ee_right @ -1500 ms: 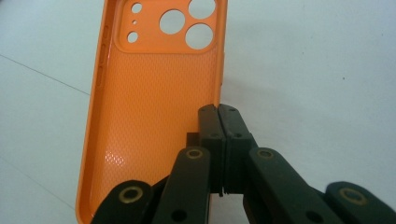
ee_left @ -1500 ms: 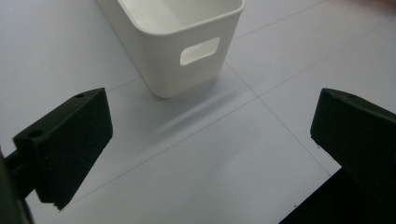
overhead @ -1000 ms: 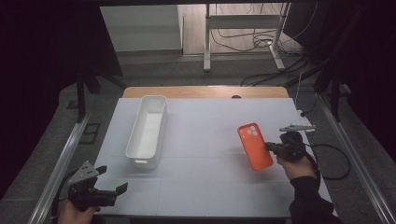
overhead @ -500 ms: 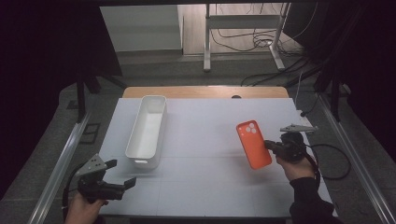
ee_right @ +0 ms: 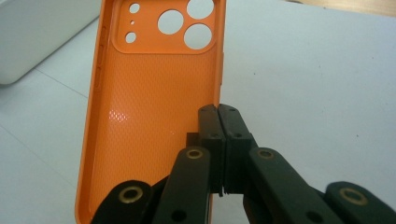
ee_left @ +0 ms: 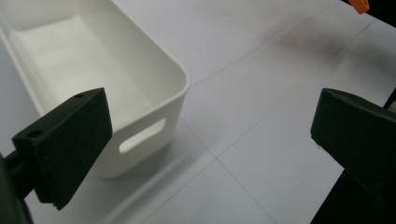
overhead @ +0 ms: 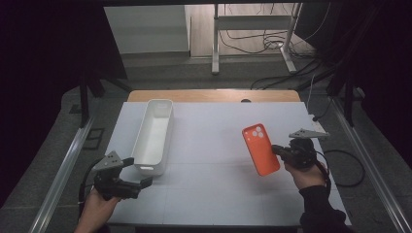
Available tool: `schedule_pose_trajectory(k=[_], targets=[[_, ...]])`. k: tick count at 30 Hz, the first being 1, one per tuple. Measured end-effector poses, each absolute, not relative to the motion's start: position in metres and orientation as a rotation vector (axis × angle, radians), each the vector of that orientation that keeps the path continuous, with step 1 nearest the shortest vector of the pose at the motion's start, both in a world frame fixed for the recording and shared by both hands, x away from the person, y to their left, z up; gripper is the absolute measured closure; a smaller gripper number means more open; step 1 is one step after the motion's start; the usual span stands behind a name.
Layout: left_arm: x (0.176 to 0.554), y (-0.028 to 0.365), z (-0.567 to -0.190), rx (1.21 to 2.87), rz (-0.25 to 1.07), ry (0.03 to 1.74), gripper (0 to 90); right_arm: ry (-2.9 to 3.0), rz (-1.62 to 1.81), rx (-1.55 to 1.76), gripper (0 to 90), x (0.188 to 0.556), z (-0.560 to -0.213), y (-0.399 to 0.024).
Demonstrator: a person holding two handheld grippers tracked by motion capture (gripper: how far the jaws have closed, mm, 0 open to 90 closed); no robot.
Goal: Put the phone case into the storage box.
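You're clamping the right claw (ee_right: 218, 112) on the orange phone case (ee_right: 154, 107), right of the white bin (overhead: 154, 136); your left claw (ee_left: 210, 140) is gaping beside the bin's near end.

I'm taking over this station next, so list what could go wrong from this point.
1. The right gripper pinches only the thin side wall of the orange phone case, which is held up off the table; it may twist or slip out.
2. The left gripper, jaws wide open, sits close to the near end of the white bin and could nudge it.
3. The bin is narrow, so the case might catch on its rim.
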State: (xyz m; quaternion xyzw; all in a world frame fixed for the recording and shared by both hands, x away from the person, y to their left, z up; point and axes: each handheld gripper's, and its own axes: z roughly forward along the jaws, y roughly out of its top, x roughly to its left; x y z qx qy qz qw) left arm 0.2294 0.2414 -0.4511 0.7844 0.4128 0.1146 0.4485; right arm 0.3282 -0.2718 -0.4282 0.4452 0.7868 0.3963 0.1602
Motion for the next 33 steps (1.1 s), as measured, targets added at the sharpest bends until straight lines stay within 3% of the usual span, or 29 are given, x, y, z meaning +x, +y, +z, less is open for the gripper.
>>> schedule_pose_trajectory(k=[33], targets=[[0.272,0.190,-0.447,1.931,0.118,0.903,0.0,2.279,1.220,1.143,88.7,0.314,-0.413,-0.229]])
